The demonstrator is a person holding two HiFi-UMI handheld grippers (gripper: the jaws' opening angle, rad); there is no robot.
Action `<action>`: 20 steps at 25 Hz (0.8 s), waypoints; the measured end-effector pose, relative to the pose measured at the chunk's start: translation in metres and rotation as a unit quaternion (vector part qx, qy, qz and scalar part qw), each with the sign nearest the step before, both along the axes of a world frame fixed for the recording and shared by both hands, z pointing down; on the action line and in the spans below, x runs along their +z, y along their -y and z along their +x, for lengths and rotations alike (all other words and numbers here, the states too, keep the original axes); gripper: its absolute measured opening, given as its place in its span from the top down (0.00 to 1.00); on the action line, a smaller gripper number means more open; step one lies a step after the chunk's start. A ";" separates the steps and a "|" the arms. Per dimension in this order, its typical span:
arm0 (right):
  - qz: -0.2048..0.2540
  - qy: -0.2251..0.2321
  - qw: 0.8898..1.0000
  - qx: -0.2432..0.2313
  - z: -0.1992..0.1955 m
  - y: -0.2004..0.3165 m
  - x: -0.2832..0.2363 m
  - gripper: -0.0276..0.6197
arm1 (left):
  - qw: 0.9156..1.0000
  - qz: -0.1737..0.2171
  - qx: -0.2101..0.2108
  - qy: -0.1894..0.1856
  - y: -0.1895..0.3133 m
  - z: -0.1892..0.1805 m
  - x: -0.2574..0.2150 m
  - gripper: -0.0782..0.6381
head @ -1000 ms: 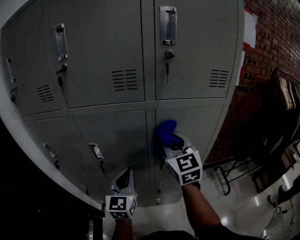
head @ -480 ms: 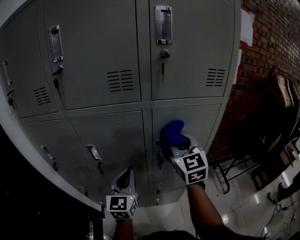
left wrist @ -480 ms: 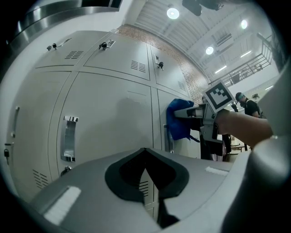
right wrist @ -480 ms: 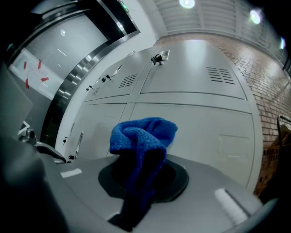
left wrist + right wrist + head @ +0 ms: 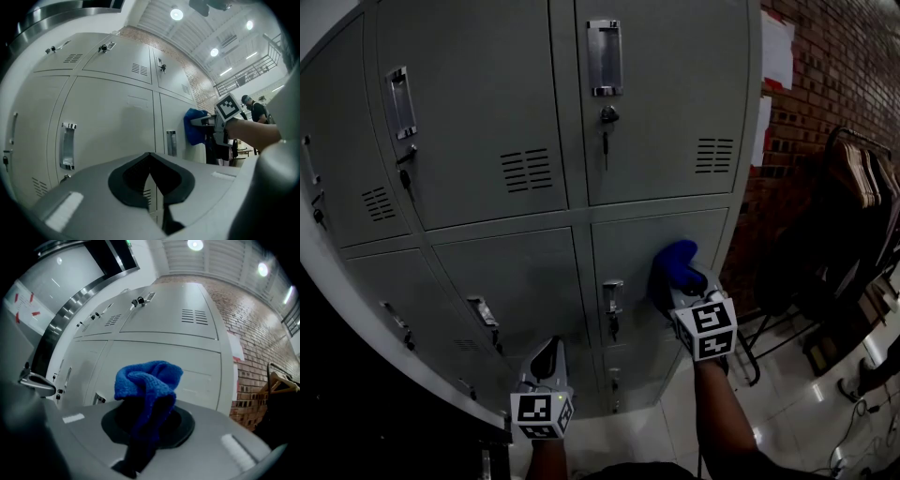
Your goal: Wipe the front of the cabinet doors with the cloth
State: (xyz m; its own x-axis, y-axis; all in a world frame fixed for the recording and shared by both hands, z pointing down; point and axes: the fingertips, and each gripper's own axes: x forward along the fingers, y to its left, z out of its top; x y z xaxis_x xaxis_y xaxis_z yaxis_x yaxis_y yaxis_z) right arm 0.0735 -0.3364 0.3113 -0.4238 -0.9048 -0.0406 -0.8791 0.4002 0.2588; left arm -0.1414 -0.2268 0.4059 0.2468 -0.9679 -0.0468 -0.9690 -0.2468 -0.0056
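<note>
A blue cloth (image 5: 673, 265) is bunched in my right gripper (image 5: 685, 281), whose jaws are shut on it. The cloth presses against the lower right door (image 5: 656, 246) of a grey metal locker cabinet, to the right of that door's handle (image 5: 611, 296). From the right gripper view the cloth (image 5: 147, 383) sticks up out of the jaws, with the door (image 5: 187, 366) close behind it. My left gripper (image 5: 547, 358) hangs low near the bottom doors, jaws shut with nothing between them. Its own view shows the cloth (image 5: 195, 126) and the right gripper (image 5: 213, 123) off to the right.
A red brick wall (image 5: 825, 84) stands right of the cabinet, with paper sheets (image 5: 776, 49) stuck on it. A dark rack with hangers (image 5: 858, 187) and a black chair frame (image 5: 759, 347) stand on the shiny floor (image 5: 787, 412) at the right. Keys hang in the upper locks (image 5: 604, 131).
My right gripper has slid the cloth to the right across the lower right door, uncovering that door's handle. The left gripper has stayed where it was.
</note>
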 end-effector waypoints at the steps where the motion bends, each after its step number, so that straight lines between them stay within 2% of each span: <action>1: 0.000 -0.001 1.000 0.005 0.006 0.001 -0.001 0.87 | 1.000 0.000 0.000 0.000 0.000 0.000 0.000 0.87; 14: -0.005 0.001 0.996 0.092 0.084 0.016 0.000 0.87 | 1.000 0.000 0.013 0.001 0.001 0.018 0.000 0.87; 20: -0.009 0.003 0.993 0.114 0.104 0.018 0.002 0.87 | 1.000 -0.001 0.020 -0.003 -0.001 0.026 0.001 0.87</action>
State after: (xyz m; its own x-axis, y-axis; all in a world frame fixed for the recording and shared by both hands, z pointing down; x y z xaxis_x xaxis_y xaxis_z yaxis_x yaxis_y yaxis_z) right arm 0.1773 -0.3547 0.3137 -0.2076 -0.9779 -0.0252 -0.9487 0.1950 0.2487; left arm -0.1156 -0.2260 0.4064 0.2850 -0.9574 -0.0457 -0.9584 -0.2853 0.0006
